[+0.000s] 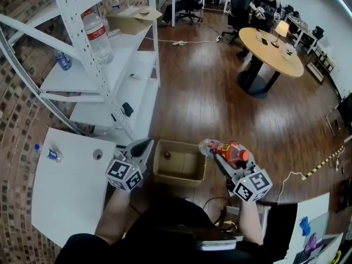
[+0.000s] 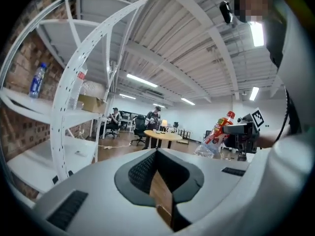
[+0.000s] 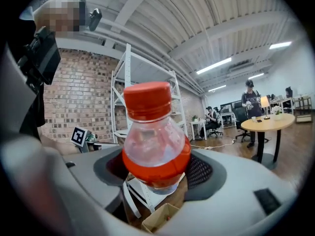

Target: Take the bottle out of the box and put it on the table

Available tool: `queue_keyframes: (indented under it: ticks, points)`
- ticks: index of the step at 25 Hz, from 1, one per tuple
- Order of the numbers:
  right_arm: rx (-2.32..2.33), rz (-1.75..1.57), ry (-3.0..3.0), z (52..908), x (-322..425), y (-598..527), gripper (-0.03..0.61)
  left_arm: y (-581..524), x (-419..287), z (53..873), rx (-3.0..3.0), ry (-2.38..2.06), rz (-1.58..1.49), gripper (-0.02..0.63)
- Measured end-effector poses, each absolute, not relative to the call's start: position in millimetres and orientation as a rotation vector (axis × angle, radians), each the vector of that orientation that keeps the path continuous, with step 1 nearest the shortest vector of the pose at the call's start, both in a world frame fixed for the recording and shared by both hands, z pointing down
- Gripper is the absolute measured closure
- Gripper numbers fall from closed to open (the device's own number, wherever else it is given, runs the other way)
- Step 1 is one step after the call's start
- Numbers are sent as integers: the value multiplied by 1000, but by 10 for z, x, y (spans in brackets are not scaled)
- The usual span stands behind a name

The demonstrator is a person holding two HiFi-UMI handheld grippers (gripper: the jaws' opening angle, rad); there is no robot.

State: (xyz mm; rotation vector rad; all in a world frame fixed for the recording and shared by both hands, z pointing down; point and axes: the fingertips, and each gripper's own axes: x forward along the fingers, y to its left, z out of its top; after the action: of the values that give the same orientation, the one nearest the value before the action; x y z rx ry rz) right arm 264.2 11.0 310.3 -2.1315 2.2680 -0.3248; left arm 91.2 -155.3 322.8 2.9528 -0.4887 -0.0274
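Open cardboard box (image 1: 179, 162) on the wood floor, flaps up. Inside, just one small round thing (image 1: 167, 155) near the left wall; otherwise bare bottom.

Bottle (image 1: 212, 147) out of the box, in the air just beside the box's right rim as seen from the head view. Clear plastic, red cap, red-orange band round the body. Tilted, cap end toward the holder, clear base toward the box. Whether any drink is inside, hard to tell.

Right gripper (image 1: 228, 154) clamped on the bottle's upper part just under the cap, one pad pressed on each side, held about level. Marker cube toward the person, forearm reaching forward to the right of the box.

Left gripper (image 1: 144, 146) just left of the box, also level, jaws drawn together at the tips with only a thin slit behind them and nothing between. Bare forearm behind its marker cube.

White table (image 1: 66, 202) farther left of the box, carrying a small blue-labelled bottle (image 1: 49, 154) and a small round thing (image 1: 97, 154). White shelf rack (image 1: 118, 87) beyond the box's left corner, with a large water bottle (image 1: 99, 34) on an upper shelf.
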Motion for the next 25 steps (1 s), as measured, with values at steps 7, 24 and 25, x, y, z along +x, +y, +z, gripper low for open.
queue_keyframes:
  ticks: [7, 24, 25]
  points:
    - [-2074, -249, 2356, 2972, 2529, -98, 258, -1631, 713, 2985, 3016, -605, -83, 611]
    - [-1416, -289, 2830, 3120, 1553, -1291, 258, -1620, -746, 2921, 2880, -1390, 25, 611]
    - [-1377, -277, 2846, 3085, 1414, -1331, 259, -1623, -900, 2875, 2863, -1460, 9, 611]
